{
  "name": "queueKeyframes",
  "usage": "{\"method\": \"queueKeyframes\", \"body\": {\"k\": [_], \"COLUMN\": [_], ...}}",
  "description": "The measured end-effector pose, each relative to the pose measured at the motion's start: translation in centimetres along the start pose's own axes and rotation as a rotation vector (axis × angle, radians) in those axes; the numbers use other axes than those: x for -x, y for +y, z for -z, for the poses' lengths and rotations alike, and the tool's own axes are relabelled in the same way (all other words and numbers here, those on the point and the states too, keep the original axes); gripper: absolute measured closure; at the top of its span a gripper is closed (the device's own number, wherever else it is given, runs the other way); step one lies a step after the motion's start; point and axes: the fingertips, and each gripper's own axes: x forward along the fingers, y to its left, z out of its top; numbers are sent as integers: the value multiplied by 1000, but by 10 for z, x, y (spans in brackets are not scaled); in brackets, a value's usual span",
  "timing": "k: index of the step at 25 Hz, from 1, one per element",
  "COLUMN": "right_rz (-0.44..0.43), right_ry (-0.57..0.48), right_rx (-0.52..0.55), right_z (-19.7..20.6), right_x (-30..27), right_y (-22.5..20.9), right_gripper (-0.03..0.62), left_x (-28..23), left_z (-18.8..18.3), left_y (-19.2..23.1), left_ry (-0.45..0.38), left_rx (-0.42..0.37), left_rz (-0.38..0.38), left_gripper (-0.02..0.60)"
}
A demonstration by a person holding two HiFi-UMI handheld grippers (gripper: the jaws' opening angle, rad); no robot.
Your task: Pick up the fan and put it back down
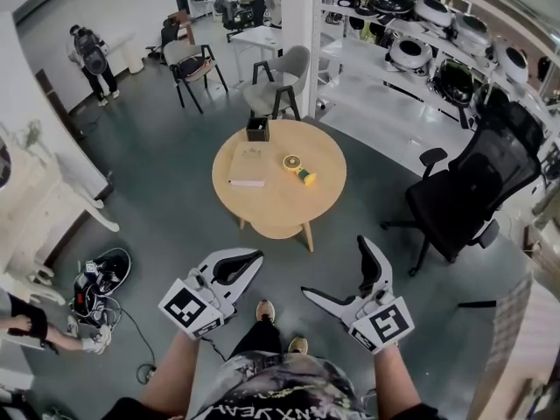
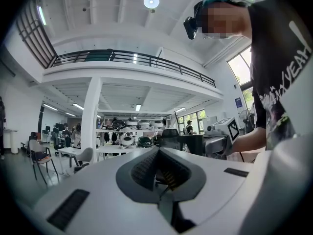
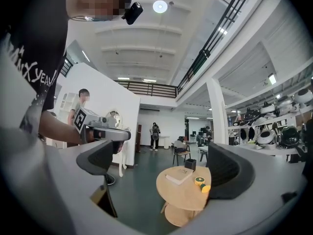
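A small yellow and green fan [image 1: 297, 166] lies on a round wooden table [image 1: 280, 201], right of centre. The right gripper view shows the same fan [image 3: 200, 181] on the table [image 3: 183, 192], well ahead of the jaws. Both grippers hang short of the table, over the floor. My left gripper [image 1: 252, 258] is shut with nothing in it, and its jaws meet in the left gripper view [image 2: 159, 168]. To its right, my right gripper [image 1: 335, 268] stands wide open and empty, the table showing through the gap between its jaws [image 3: 160, 164].
A book [image 1: 248, 166] and a black box [image 1: 257, 129] share the table. A black office chair [image 1: 464, 191] stands to the right, a grey chair [image 1: 278, 81] behind. Gear with cables [image 1: 101, 280] lies on the floor at left. Shelves [image 1: 437, 24] line the far right; a person [image 1: 92, 58] stands far off.
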Motion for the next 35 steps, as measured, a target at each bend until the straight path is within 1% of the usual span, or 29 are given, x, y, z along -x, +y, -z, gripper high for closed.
{"method": "queueKeyframes", "body": {"k": [4, 7, 14, 21, 26, 31, 35], "right_rz": [9, 17, 32, 44, 52, 58, 63], "right_ry": [-4, -2, 1, 22, 48, 63, 73], "right_rx": [2, 2, 5, 1, -10, -16, -19], "right_z": [6, 9, 12, 20, 33, 43, 45], "right_x": [3, -1, -30, -77, -118, -165, -205], "right_y": [-4, -15, -44, -85, -117, -150, -173], "right_gripper": [8, 8, 8, 8, 8, 8, 8], "left_x": [-6, -17, -41, -75, -99, -123, -140], "left_z": [6, 7, 18, 28, 43, 57, 63], "left_y": [-2, 4, 38, 94, 139, 186, 227], "left_ry": [2, -2, 0, -6, 3, 16, 8], "left_rx": [-8, -10, -2, 10, 20, 6, 28], "left_rz": [7, 14, 24, 38, 45, 57, 64], "left_gripper": [568, 568, 569, 568, 568, 568, 568]}}
